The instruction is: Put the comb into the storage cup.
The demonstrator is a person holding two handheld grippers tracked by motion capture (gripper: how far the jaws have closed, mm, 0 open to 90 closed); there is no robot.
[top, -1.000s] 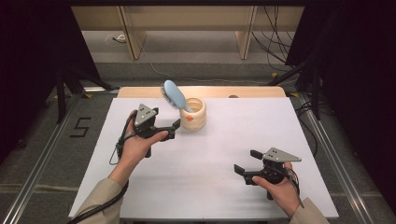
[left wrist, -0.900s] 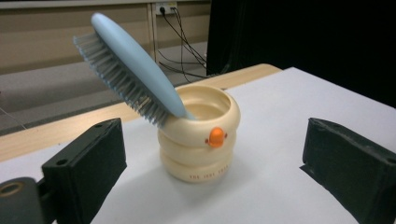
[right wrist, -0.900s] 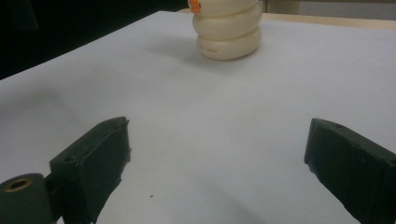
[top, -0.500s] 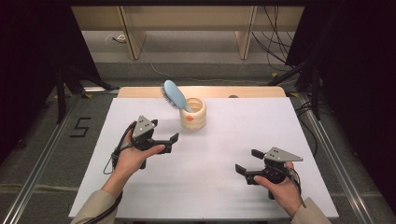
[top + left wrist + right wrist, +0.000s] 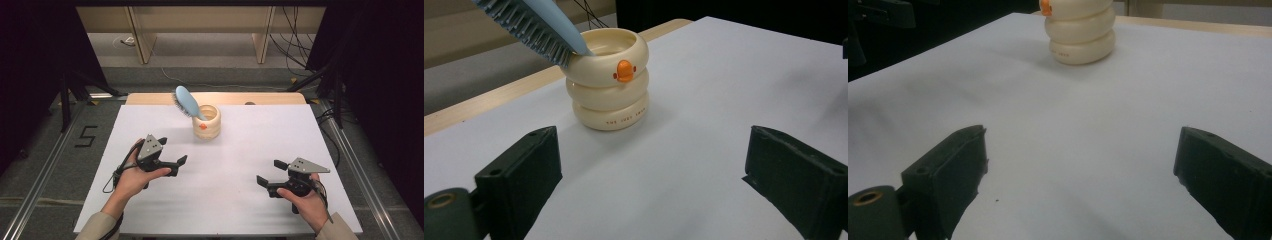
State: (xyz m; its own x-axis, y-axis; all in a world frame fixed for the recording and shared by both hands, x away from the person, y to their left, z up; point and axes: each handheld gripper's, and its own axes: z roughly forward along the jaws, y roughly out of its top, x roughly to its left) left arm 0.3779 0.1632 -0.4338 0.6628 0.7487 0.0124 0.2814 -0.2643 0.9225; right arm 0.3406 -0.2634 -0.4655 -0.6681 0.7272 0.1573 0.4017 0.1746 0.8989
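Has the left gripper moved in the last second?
Yes. The left gripper has drawn back from the cream holder toward the person's edge of the table, its fingers open and empty; the blue brush stands in the holder.

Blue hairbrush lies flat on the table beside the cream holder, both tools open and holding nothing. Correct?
Not quite. The blue hairbrush is not flat on the table: it stands tilted in the cream holder, handle inside, bristle head leaning out over the rim, as the high view and left gripper view show. The rest holds: the left tool and right tool are open and hold nothing.
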